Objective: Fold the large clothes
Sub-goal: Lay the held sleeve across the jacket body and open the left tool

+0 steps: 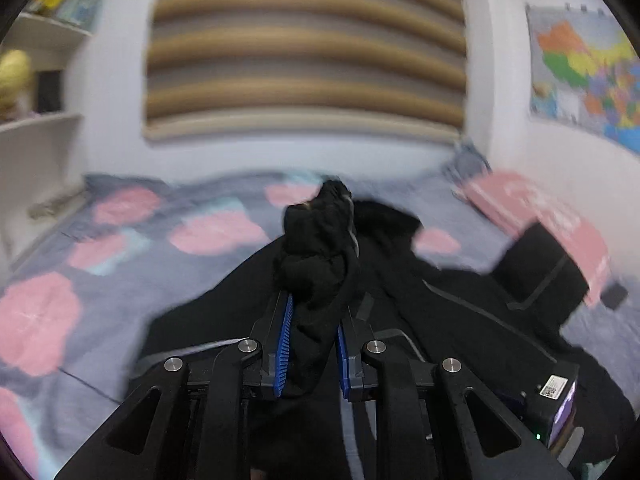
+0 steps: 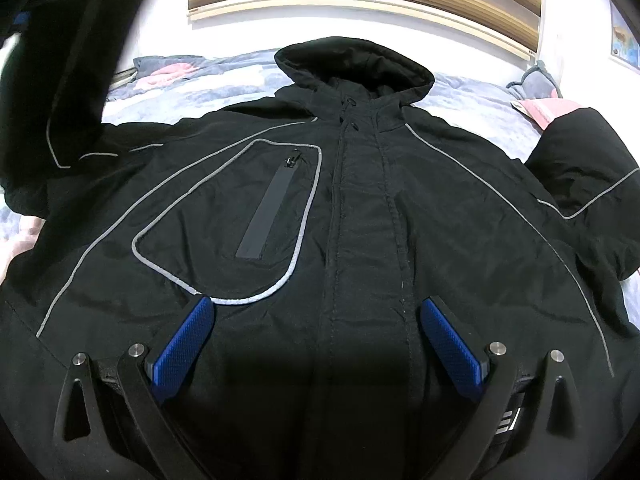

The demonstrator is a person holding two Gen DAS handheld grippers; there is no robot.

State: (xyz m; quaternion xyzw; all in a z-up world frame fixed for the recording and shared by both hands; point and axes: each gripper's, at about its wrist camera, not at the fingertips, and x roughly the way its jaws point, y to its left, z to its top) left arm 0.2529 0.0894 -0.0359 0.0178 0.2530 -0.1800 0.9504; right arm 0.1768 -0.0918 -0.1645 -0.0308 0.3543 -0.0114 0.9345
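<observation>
A bedroom: a bed (image 2: 240, 76) under a grey cover with pink blotches, a striped blind (image 1: 306, 48) on the far wall, a map (image 1: 584, 72) to the right. On the bed lies a black hooded jacket (image 2: 360, 208), front up and zipped, its hood (image 2: 352, 64) toward the blind.

We find the left gripper (image 1: 312, 332) with its fingers (image 1: 282, 344) pinching a bunched wad of the jacket's black cloth, apparently the sleeve (image 2: 60, 60), which the right wrist view shows raised at upper left, clear of the bed (that view is blurred there, so the sleeve's end cannot be made out). The right gripper (image 2: 316, 340) hangs low over the jacket's lower front, its fingers (image 2: 184, 340) spread wide to either side of the zip placket, gripping nothing; whether the tips touch the cloth we cannot tell.

In our judgement the step in hand is the first fold: carrying the sleeve inward across the chest. The other sleeve (image 2: 580, 184) lies out to the right, unfolded.

The next move calls for laying the held sleeve flat over the front, without dragging the body askew, and releasing only once it rests. The right gripper could steady the hem meanwhile.
</observation>
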